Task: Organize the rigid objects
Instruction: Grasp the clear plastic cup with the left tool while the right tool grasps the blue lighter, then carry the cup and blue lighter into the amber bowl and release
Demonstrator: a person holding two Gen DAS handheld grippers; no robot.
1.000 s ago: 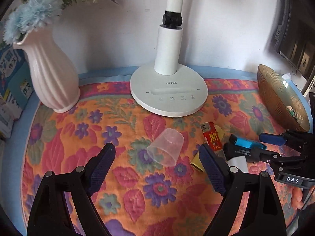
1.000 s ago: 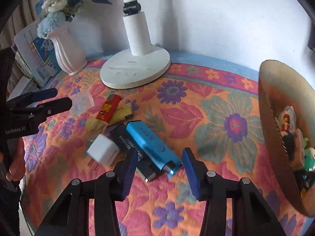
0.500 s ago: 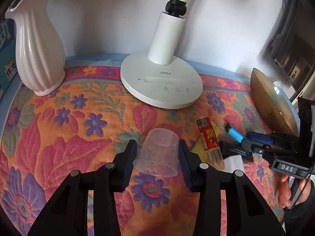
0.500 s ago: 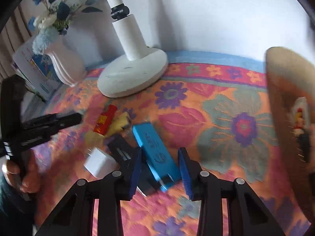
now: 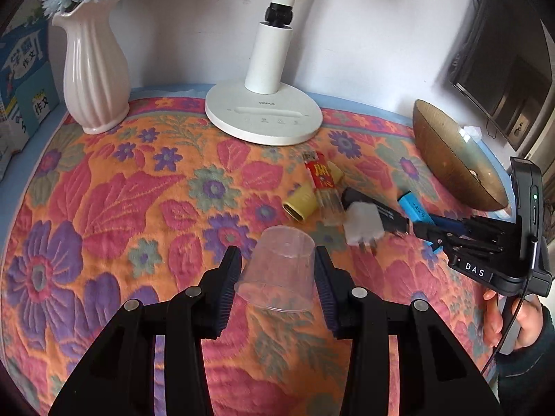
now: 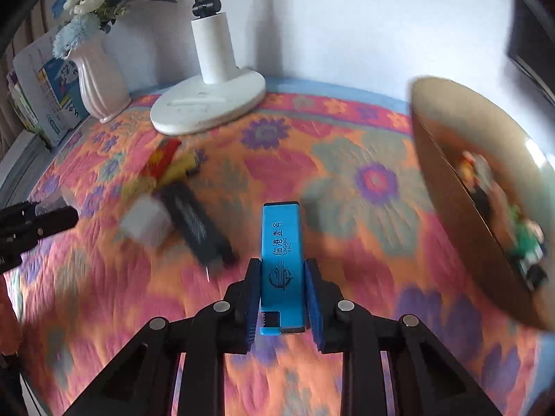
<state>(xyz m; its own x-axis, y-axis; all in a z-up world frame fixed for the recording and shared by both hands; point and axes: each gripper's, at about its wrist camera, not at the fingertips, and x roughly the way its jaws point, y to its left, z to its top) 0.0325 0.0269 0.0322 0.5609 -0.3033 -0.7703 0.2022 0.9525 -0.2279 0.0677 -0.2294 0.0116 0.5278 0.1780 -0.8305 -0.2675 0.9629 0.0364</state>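
Both claws are gripping: my left gripper [image 5: 277,277] is holding the clear plastic cup [image 5: 279,275] upside down, pads pressing its 2 sides, while my right gripper [image 6: 281,298] is clamping the blue lighter [image 6: 281,249] across its narrow width. I am carrying the lighter with its long axis running straight ahead along my fingers, base outward, and it looks lifted clear of the floral cloth [image 6: 340,159]. The golden bowl [image 6: 451,187] is lying to my right, nearer this hand than the left one, so I judge the lighter is heading there. Left behind on the cloth are the white plug [image 5: 362,223], black lighter [image 5: 378,208], red lighter [image 5: 322,176] and yellow lighter [image 5: 301,204].
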